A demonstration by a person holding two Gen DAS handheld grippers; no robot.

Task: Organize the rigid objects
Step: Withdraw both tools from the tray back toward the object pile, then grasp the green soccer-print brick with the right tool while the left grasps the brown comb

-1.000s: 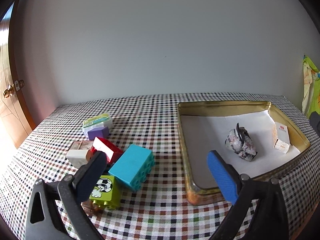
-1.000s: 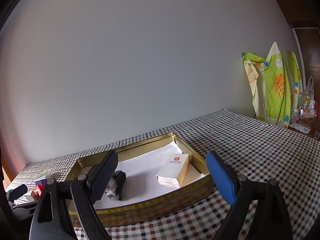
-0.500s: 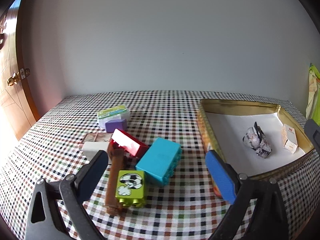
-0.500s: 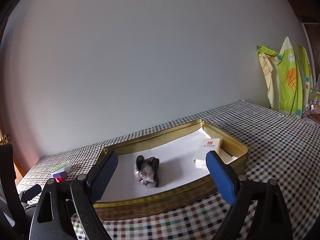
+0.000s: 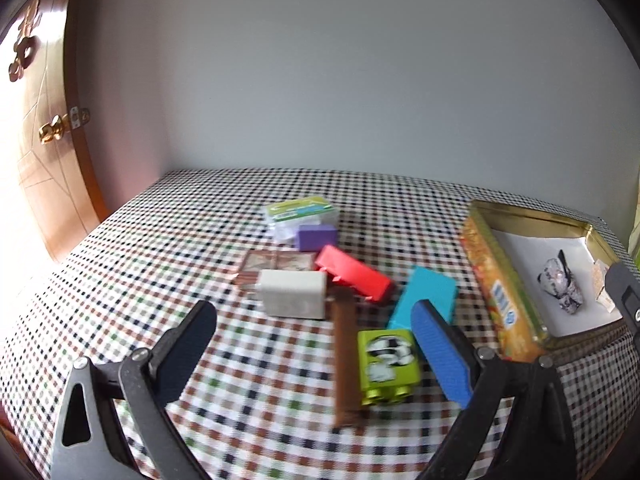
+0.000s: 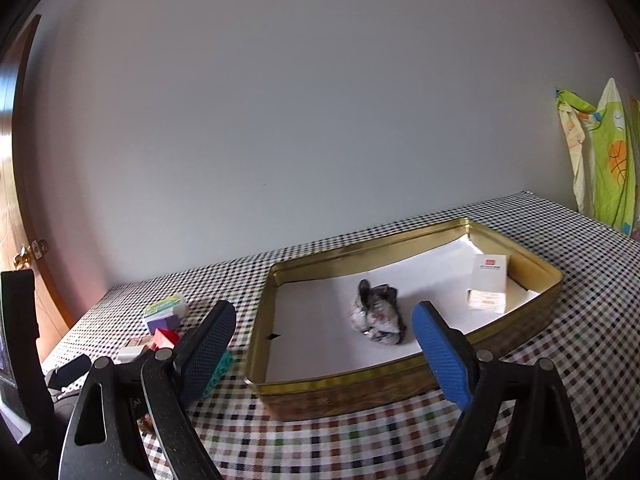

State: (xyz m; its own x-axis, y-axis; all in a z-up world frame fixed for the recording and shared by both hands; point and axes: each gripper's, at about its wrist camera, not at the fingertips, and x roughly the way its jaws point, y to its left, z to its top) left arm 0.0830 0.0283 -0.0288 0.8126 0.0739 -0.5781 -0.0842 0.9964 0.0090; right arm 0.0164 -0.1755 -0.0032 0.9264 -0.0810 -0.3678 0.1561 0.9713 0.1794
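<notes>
A pile of blocks lies on the checked tablecloth: a white block [image 5: 291, 294], a red brick [image 5: 354, 274], a teal brick [image 5: 430, 294], a green brick with a football picture [image 5: 388, 364], a brown stick [image 5: 346, 356], a purple block [image 5: 317, 237] and a green-labelled box [image 5: 301, 210]. My left gripper [image 5: 314, 350] is open and empty, just in front of the pile. A gold tin [image 6: 404, 380] lined with white paper holds a grey crumpled lump [image 6: 378, 316] and a small white box [image 6: 488, 282]. My right gripper [image 6: 324, 346] is open and empty before the tin.
A wooden door [image 5: 44, 128] with a brass handle stands at the left past the table edge. A green and yellow cloth [image 6: 604, 160] hangs at the right. The grey wall runs behind the table. The tin also shows in the left wrist view [image 5: 500, 280].
My left gripper has swung left, from facing the tin to facing the pile of blocks. My right gripper has also turned left, so the tin sits more centred.
</notes>
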